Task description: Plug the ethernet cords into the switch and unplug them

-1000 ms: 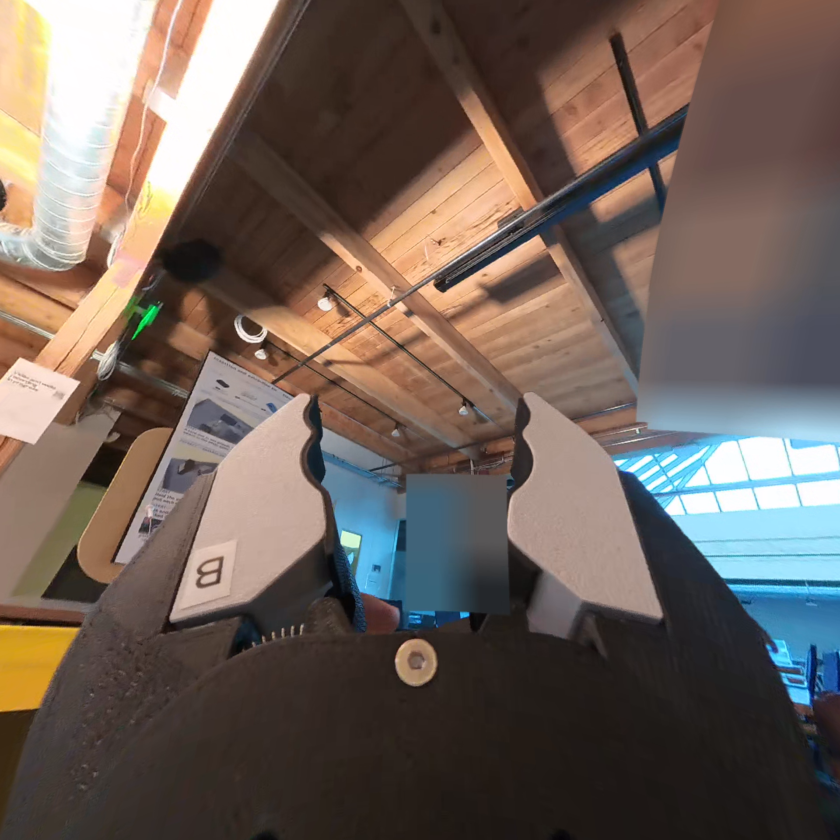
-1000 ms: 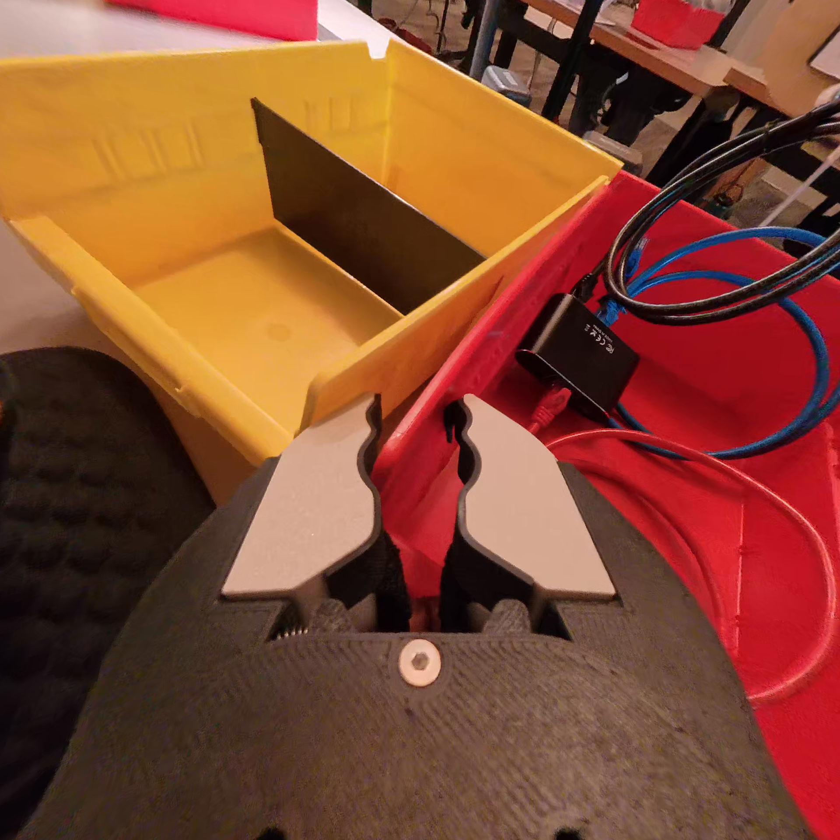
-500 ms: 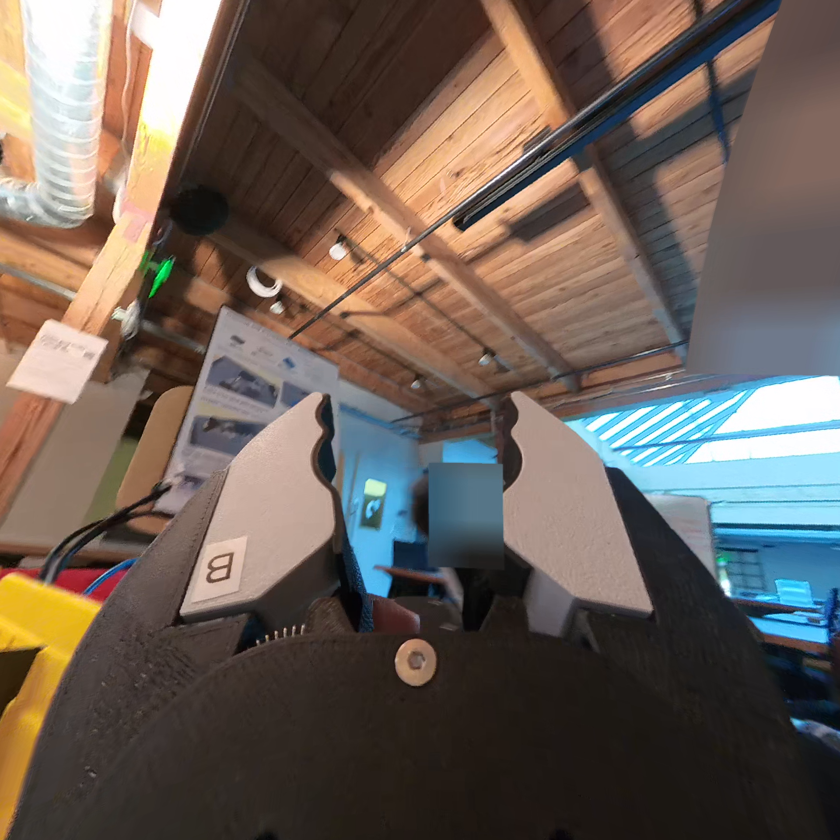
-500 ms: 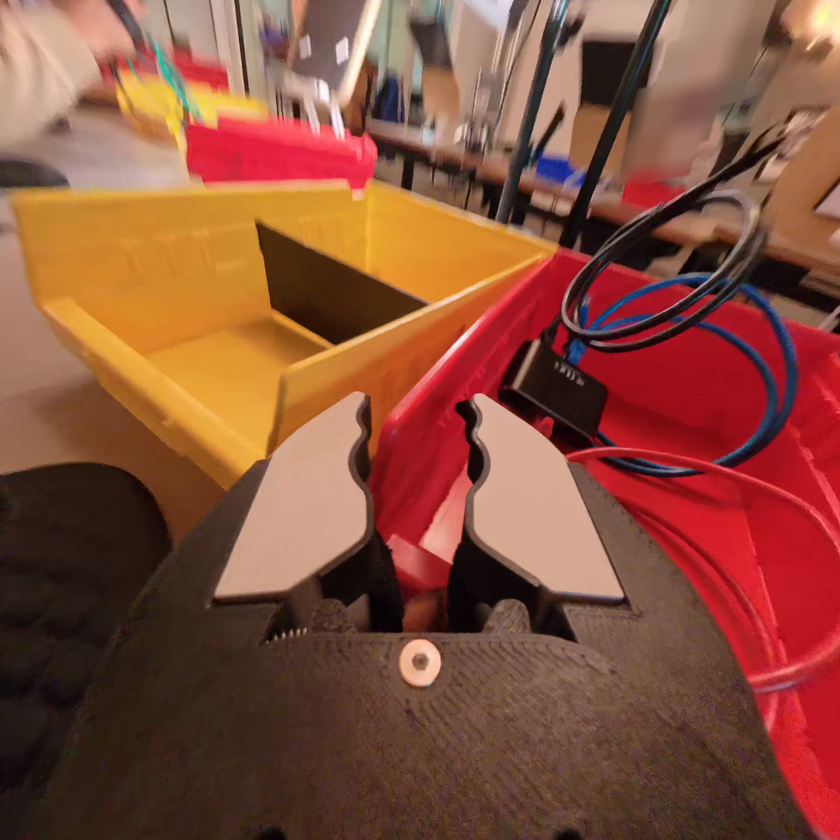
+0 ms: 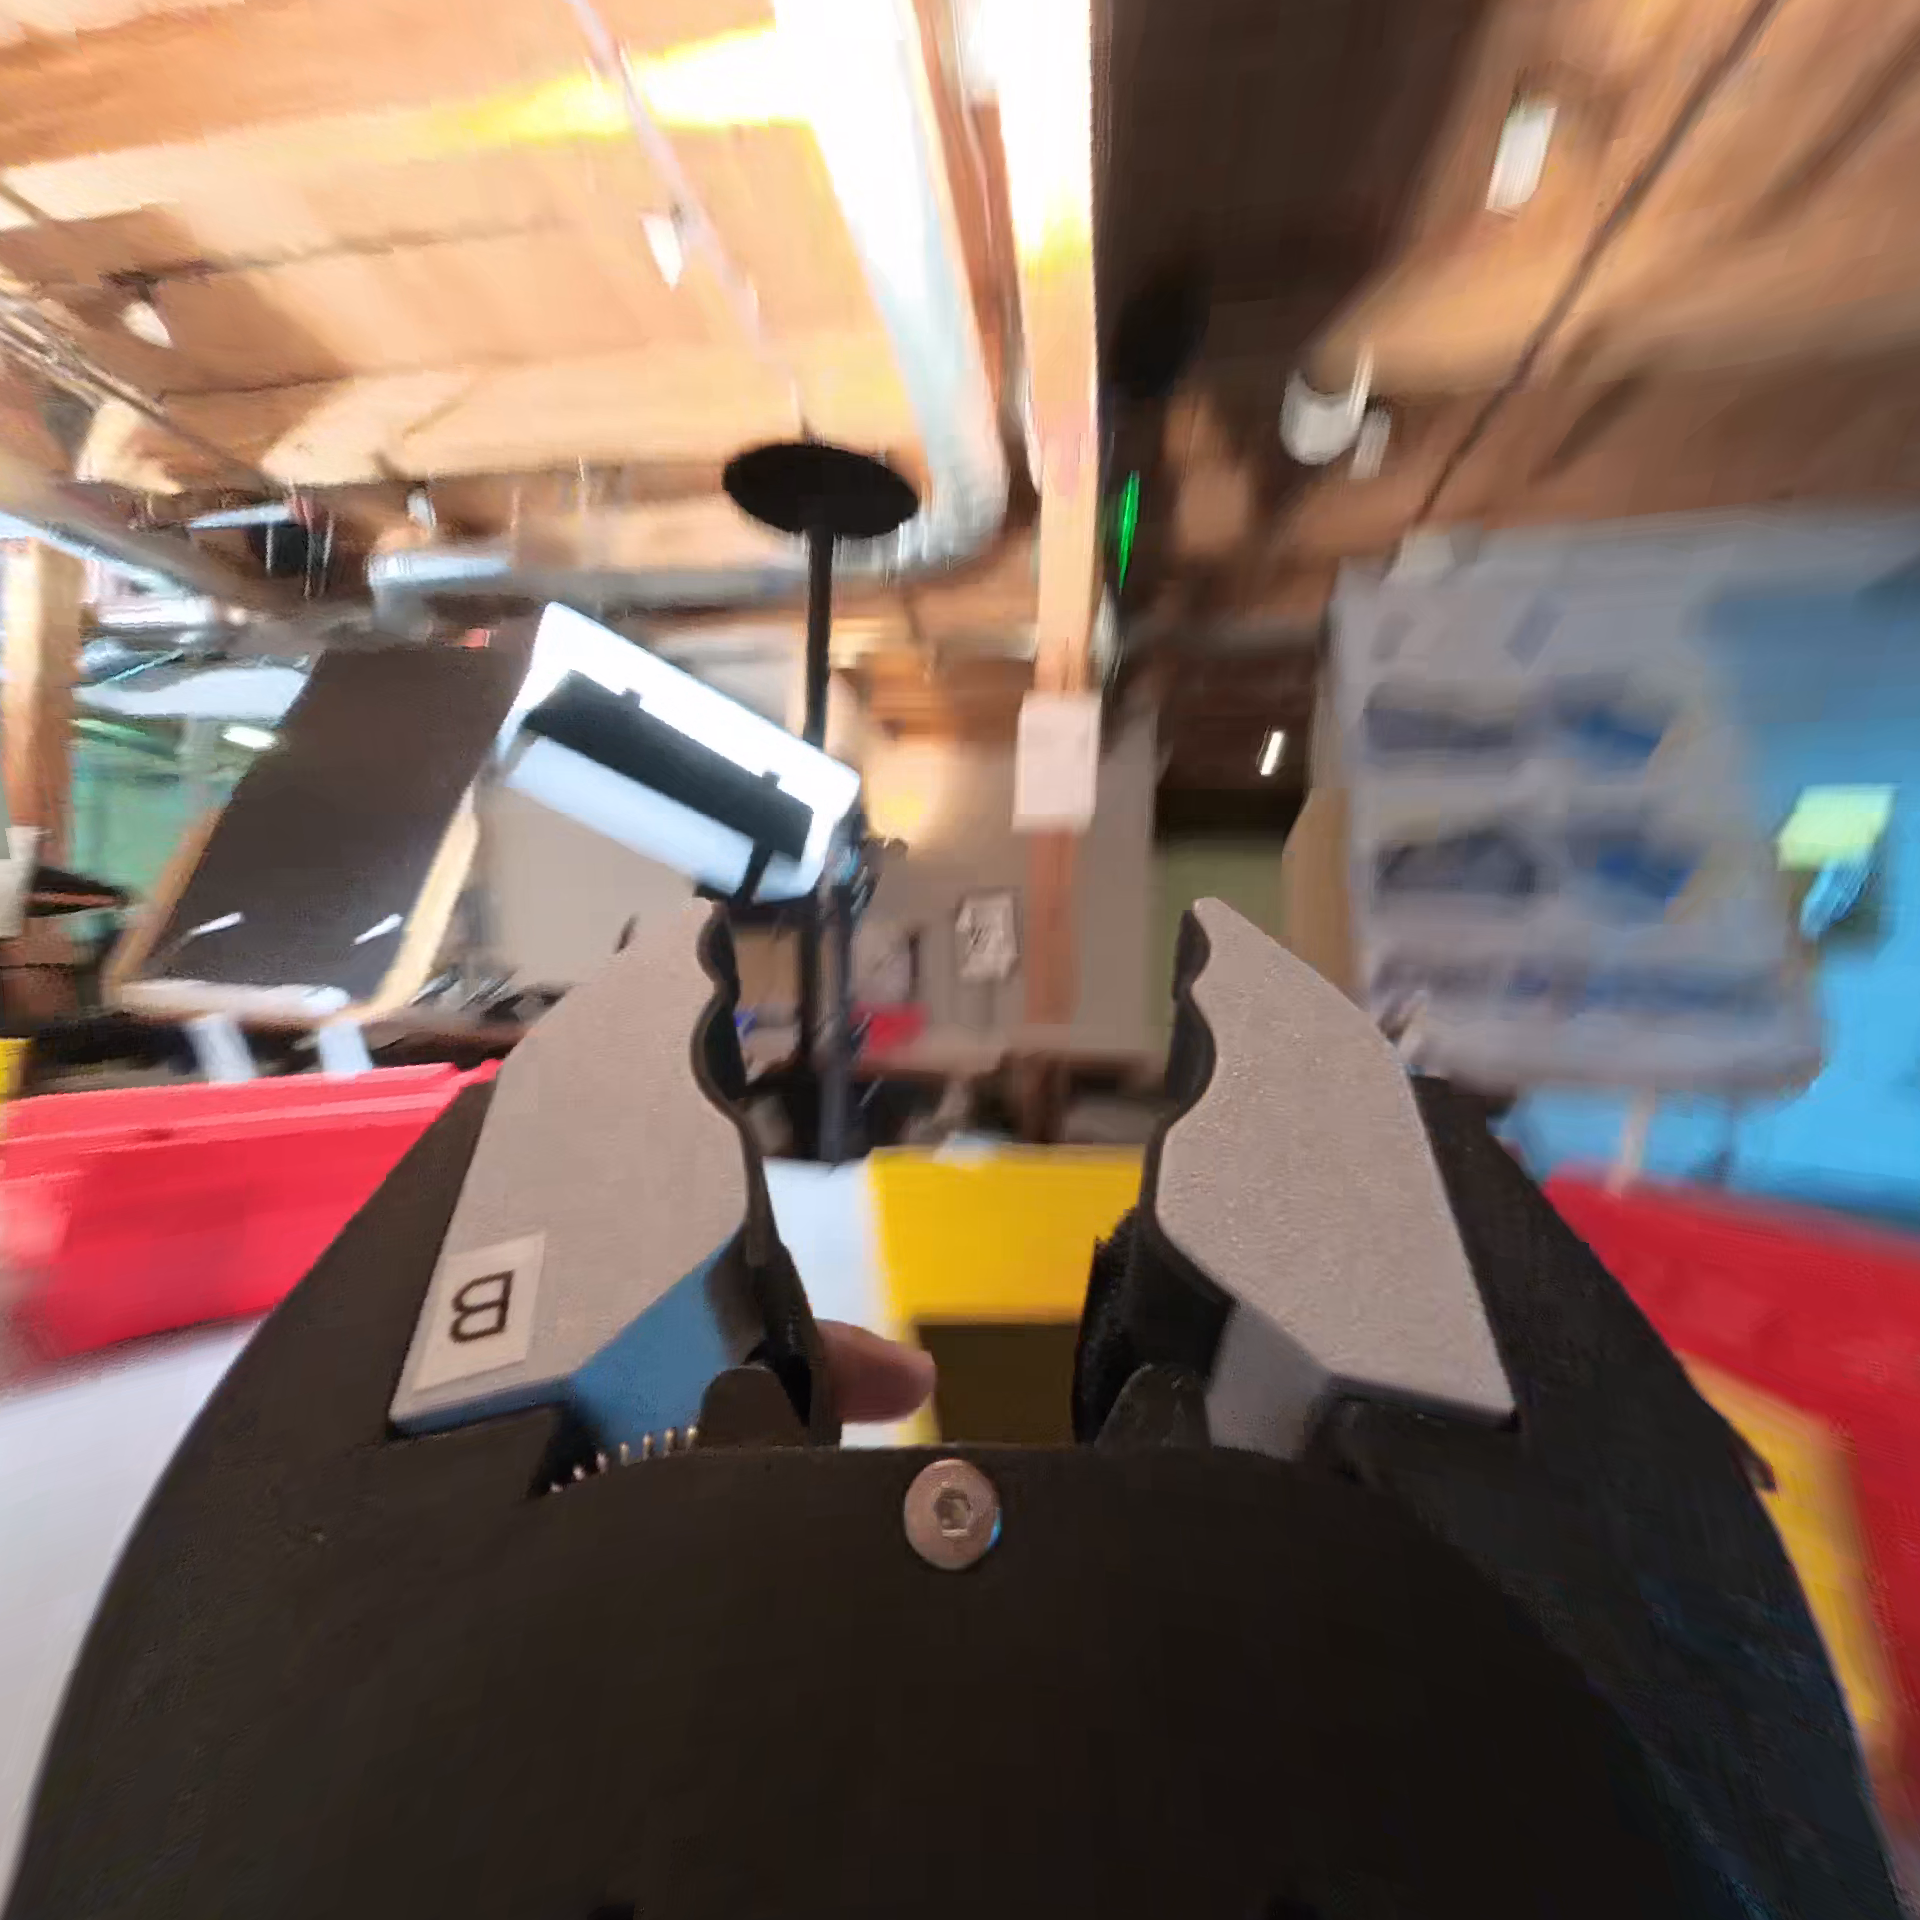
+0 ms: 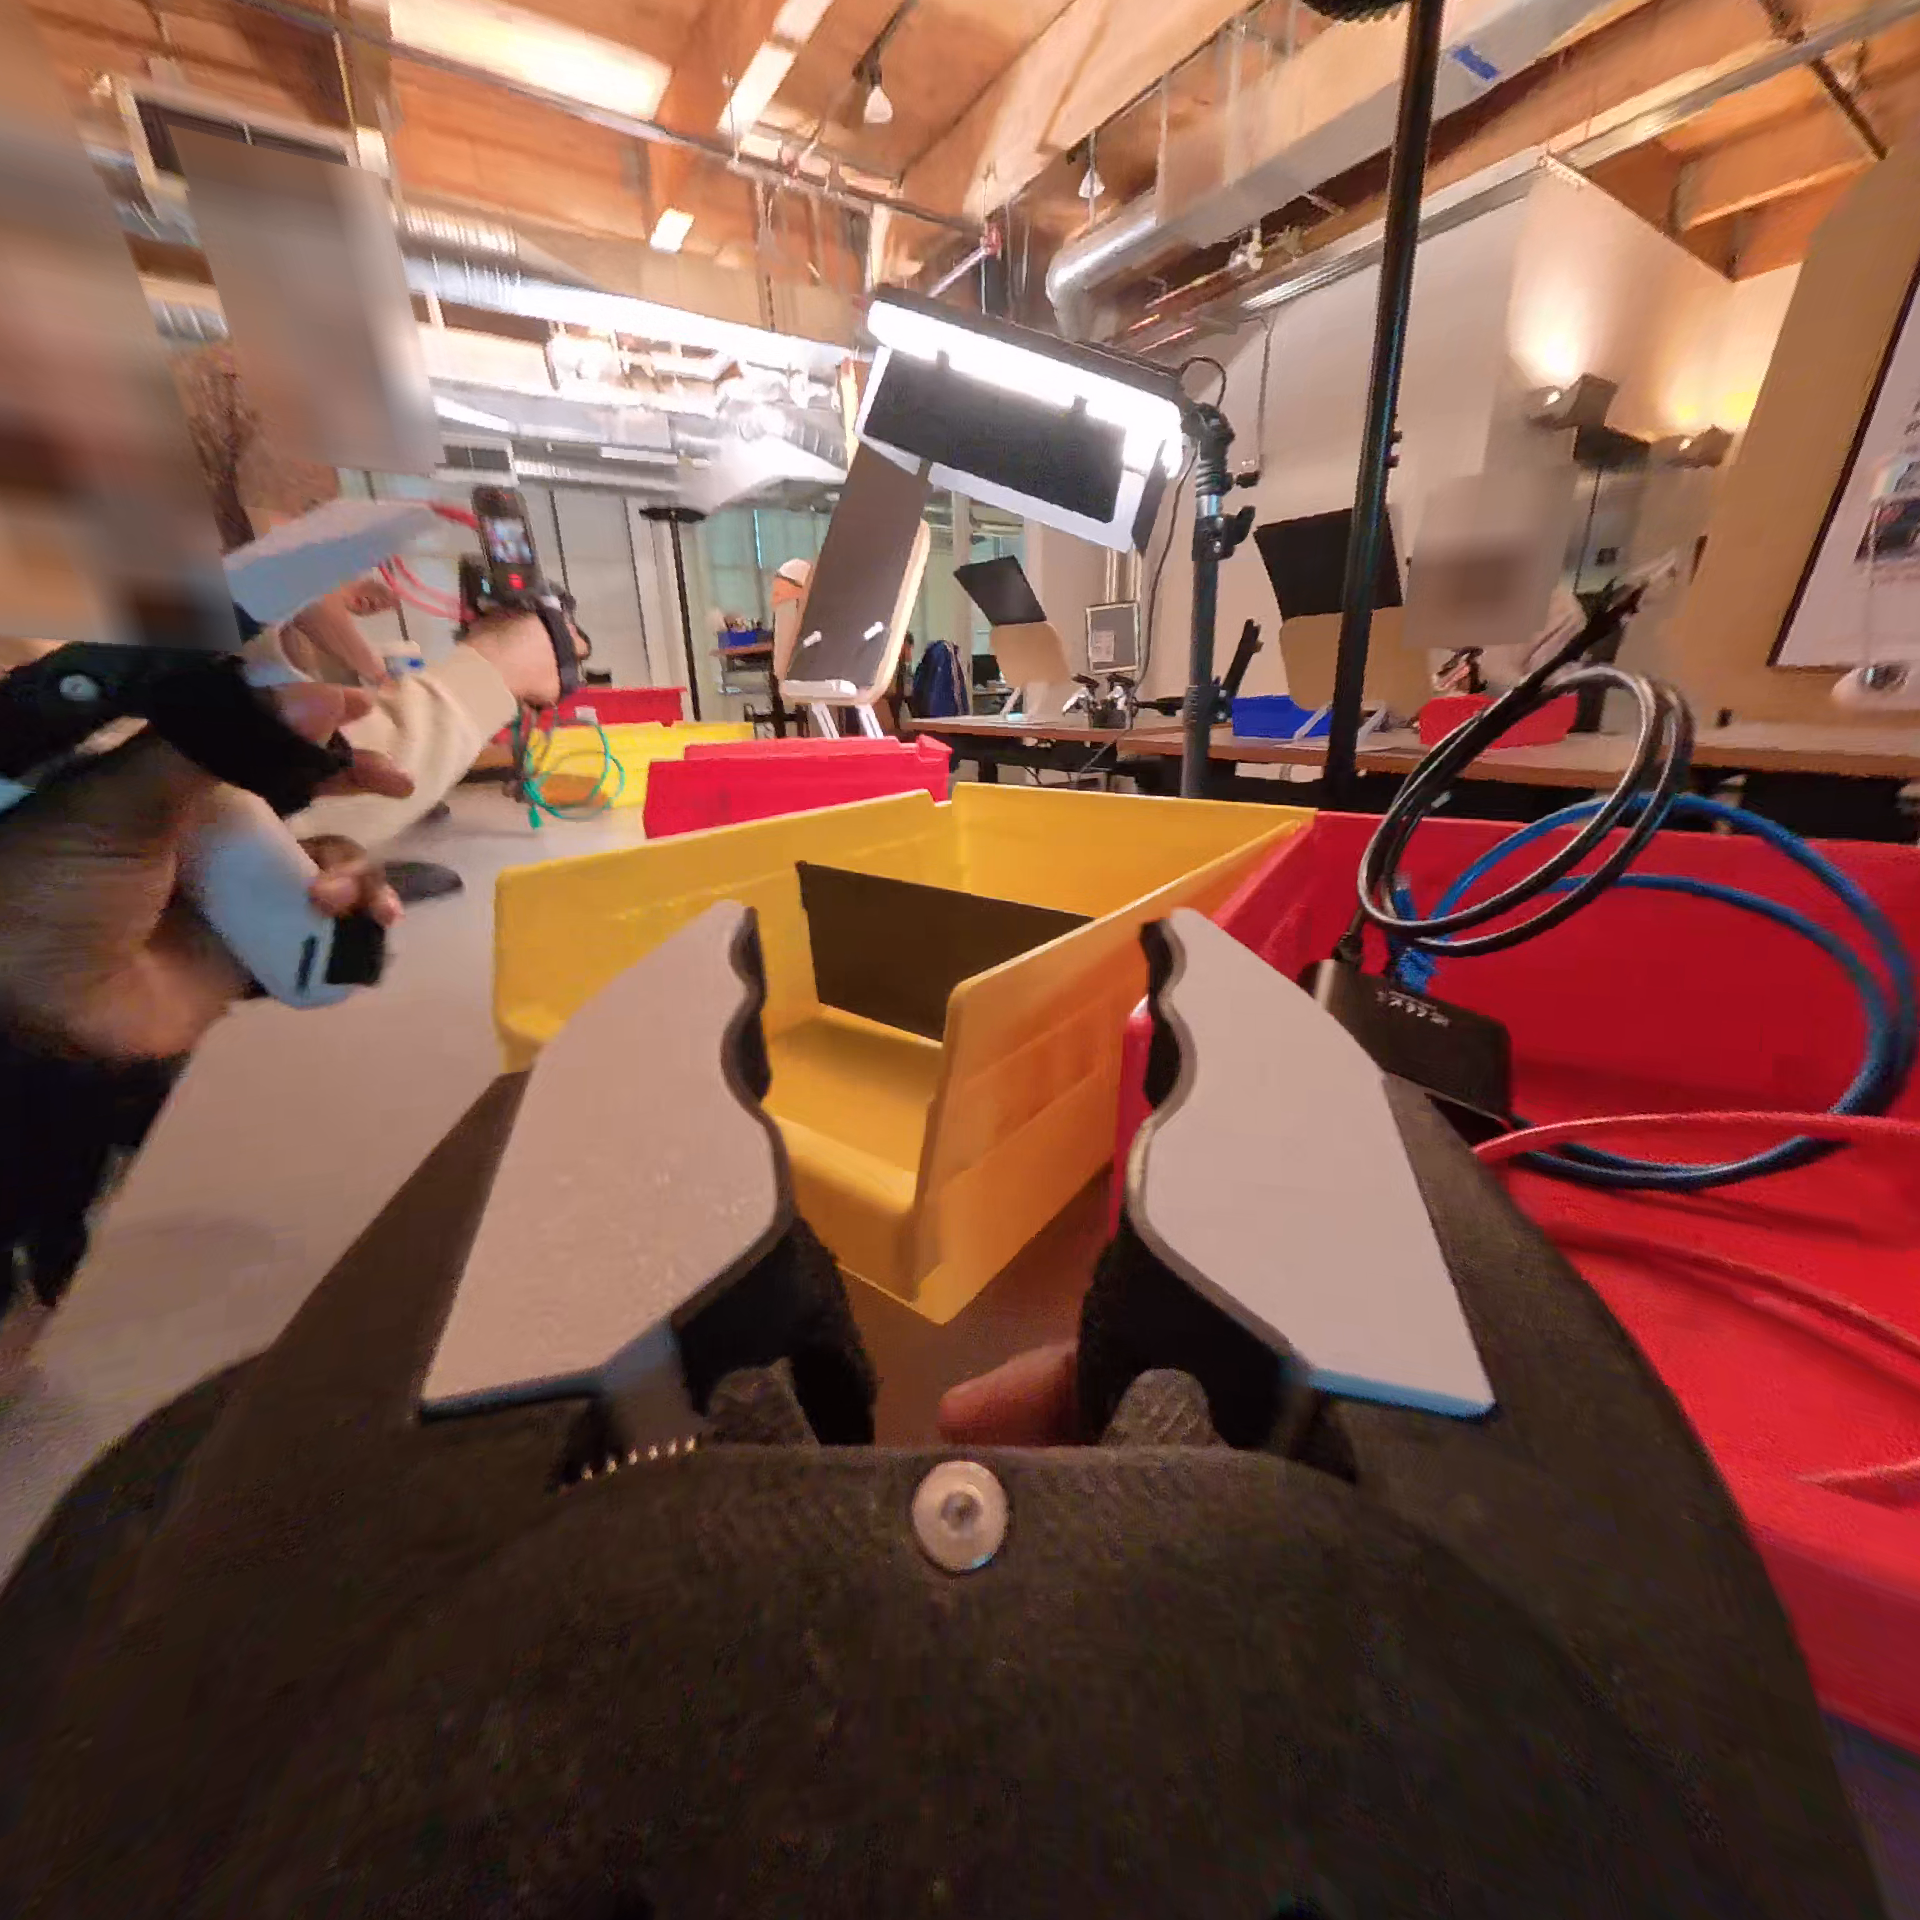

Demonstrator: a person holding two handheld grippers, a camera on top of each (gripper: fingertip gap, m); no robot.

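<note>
On my grey tabletop, the red bin holds a black switch bearing small white markings, blue cord plugged in; left gripper and right gripper both gape empty

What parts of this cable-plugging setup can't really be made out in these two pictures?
- Switch ports, right wrist view: they face away and the right gripper finger covers its near end, so plugged cords cannot be counted.
- Red cord, right wrist view: its ends are hidden by that finger and the picture edge.
- Red bin, left wrist view: motion blur; contents unreadable.
- Yellow bin, left wrist view: mostly hidden between the open left gripper fingers.
</note>
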